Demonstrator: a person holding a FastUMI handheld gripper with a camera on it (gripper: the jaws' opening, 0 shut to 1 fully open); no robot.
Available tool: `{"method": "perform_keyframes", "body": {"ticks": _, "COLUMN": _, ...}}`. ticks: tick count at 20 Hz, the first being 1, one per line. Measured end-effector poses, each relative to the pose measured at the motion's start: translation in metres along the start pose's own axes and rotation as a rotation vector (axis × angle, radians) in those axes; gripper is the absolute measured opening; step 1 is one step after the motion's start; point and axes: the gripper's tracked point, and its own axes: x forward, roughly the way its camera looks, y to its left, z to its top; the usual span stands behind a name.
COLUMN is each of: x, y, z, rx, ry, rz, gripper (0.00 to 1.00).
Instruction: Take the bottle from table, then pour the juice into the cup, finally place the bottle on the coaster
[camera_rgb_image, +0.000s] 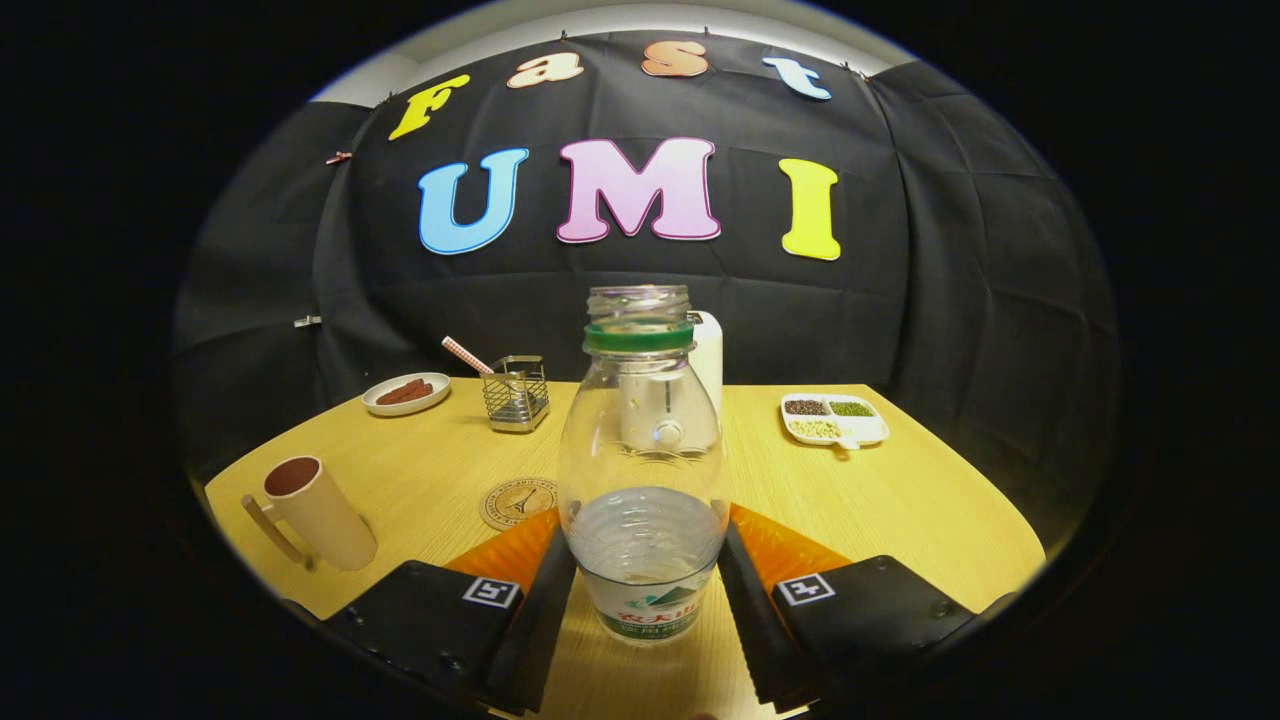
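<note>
I have the gripper (647, 570) closed on the bottle (643, 470), both fingers against its sides, upright over the yellow wooden table (900, 500). Cup (318, 512) and coaster (517, 502) sit nearby; black cloth walls the booth.

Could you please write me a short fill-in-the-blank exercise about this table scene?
1. The clear plastic bottle stands between the claw fingers with its cap ____.
2. The round cork coaster lies ____ of the bottle.
3. The beige handled cup stands on the ____ table.

Missing: off; left; wooden
</note>
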Motion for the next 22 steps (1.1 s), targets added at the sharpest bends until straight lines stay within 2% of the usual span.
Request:
{"method": "perform_keyframes", "body": {"ticks": 4, "x": -0.002, "y": 0.005, "z": 0.006, "rx": -0.037, "ry": 0.012, "rz": 0.019, "gripper": 0.71}}
{"method": "perform_keyframes", "body": {"ticks": 18, "x": -0.015, "y": 0.036, "z": 0.093, "rx": -0.328, "ry": -0.025, "rz": 0.046, "gripper": 0.71}}
{"method": "perform_keyframes", "body": {"ticks": 22, "x": -0.020, "y": 0.053, "z": 0.109, "rx": -0.465, "ry": -0.040, "rz": 0.048, "gripper": 0.71}}
